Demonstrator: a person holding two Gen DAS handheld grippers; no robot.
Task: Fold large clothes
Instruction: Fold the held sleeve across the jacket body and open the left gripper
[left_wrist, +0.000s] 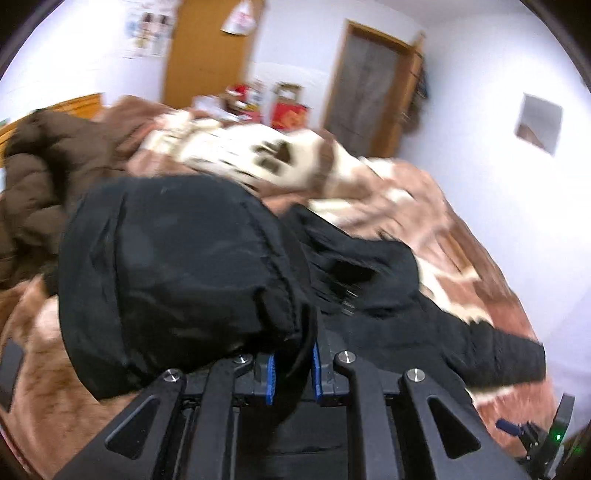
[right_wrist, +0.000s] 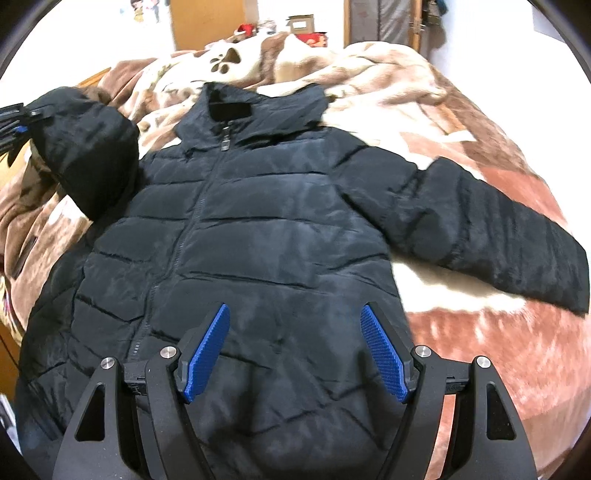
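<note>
Left gripper (left_wrist: 292, 373) is clamped on the cuff end of the black jacket's sleeve (left_wrist: 184, 266), cloth pinched between the blue pads, sleeve lifted off the bed and bunched up in front of the camera. From the right wrist view that same gripper (right_wrist: 16, 129) shows at the far left edge with the raised sleeve (right_wrist: 88, 147) hanging from it. Right gripper (right_wrist: 295, 350) has its jaws wide apart, nothing between them, hovering above the lower front of the jacket (right_wrist: 258, 229). Risks: the grip is only on a thin fold near the cuff, and the shell looks slick, so the sleeve could slide out mid-swing; puffy fill will likely spring back, so a sleeve laid across the chest may not stay flat; pulling the sleeve too hard could drag the whole body sideways since nothing pins it down, the right gripper isn't touching. Left view is blurred, so exact pad contact is hard to judge. Jacket looks: black quilted puffer, zipped up, collar up top, lying front-up and mostly flat on the brown and cream blanket (right_wrist: 480, 350) on the bed, other sleeve (right_wrist: 498, 229) stretched out to the right of the picture, hem nearest the camera. A brown coat (left_wrist: 33, 192) lies heaped to the left, apart from the jacket's body.
</note>
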